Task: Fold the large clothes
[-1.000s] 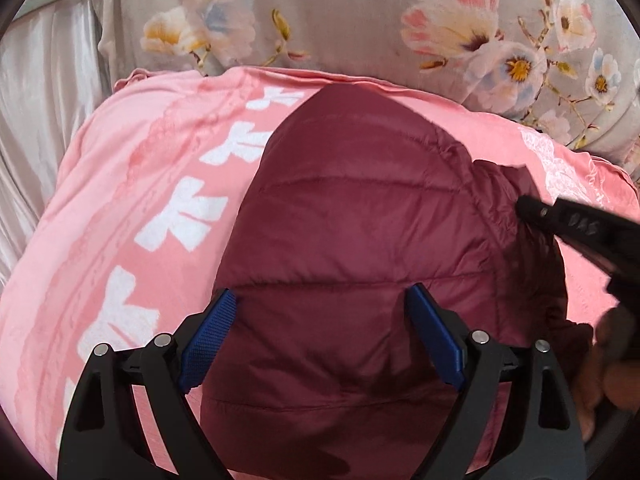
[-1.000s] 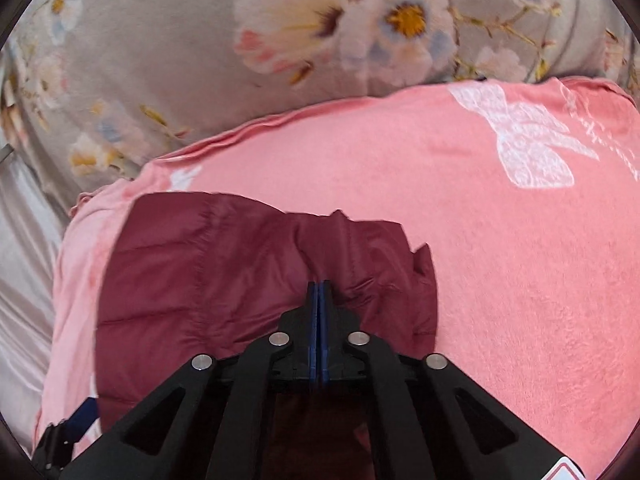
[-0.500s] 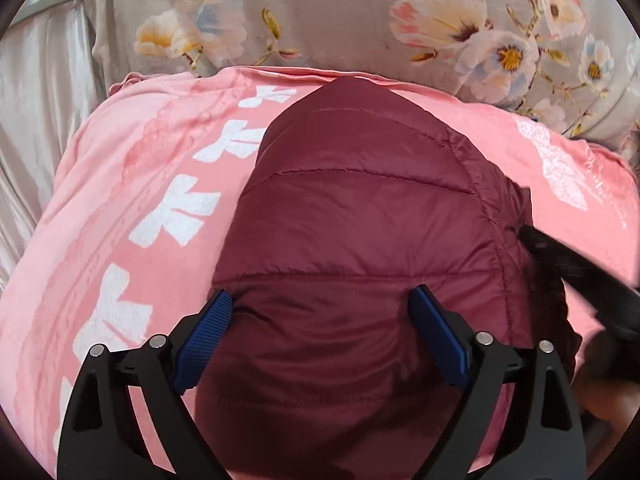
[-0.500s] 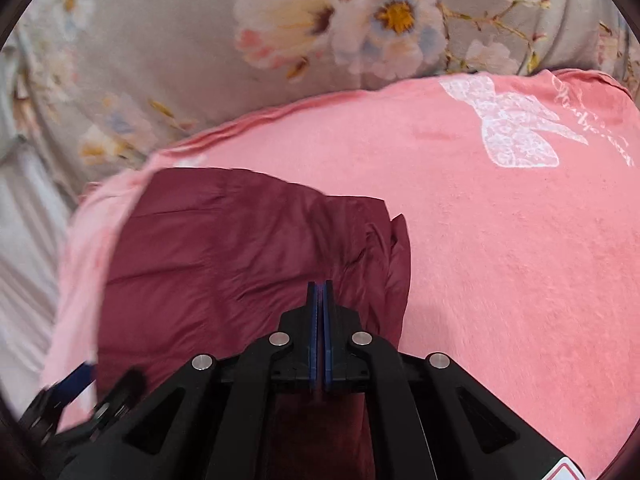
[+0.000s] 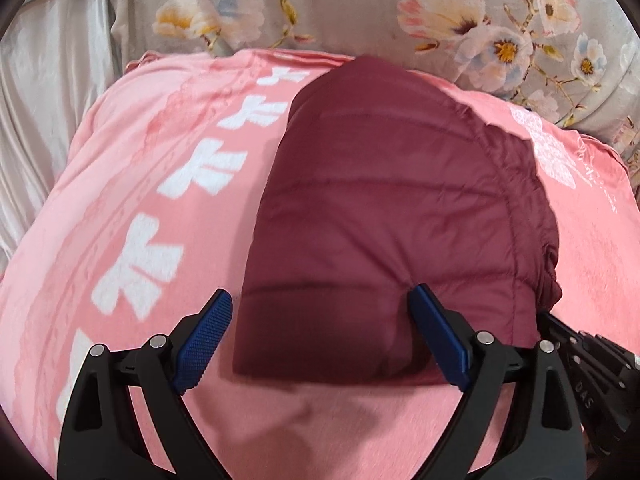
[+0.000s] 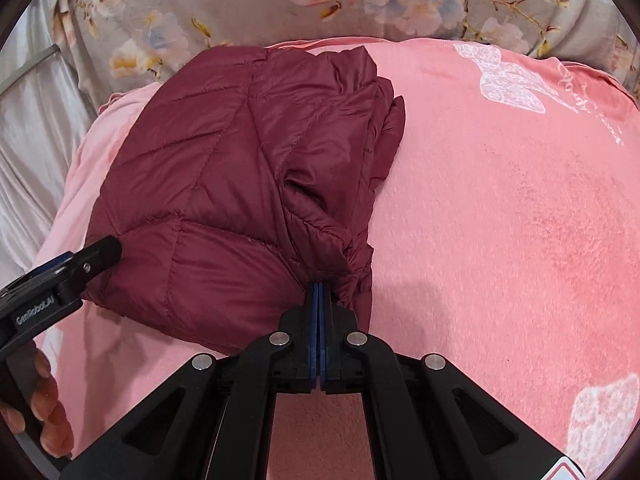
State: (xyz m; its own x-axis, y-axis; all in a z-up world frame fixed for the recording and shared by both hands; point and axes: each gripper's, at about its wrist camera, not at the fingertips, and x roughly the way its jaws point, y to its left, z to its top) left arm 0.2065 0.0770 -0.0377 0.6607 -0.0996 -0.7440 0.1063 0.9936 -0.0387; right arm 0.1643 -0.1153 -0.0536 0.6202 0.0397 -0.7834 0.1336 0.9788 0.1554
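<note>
left gripper (image 5: 320,336): black frame | blue ribbed pads (image 5: 204,338) | silver screws | right gripper (image 6: 319,292): black, white "GenRobot.AI" lettering on left gripper's side

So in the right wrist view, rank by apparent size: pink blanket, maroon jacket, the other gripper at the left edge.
1. Pink blanket
2. Maroon jacket
3. Left gripper, smallest, though partly cut off at the frame's edge, so its full size is unsure.
</note>
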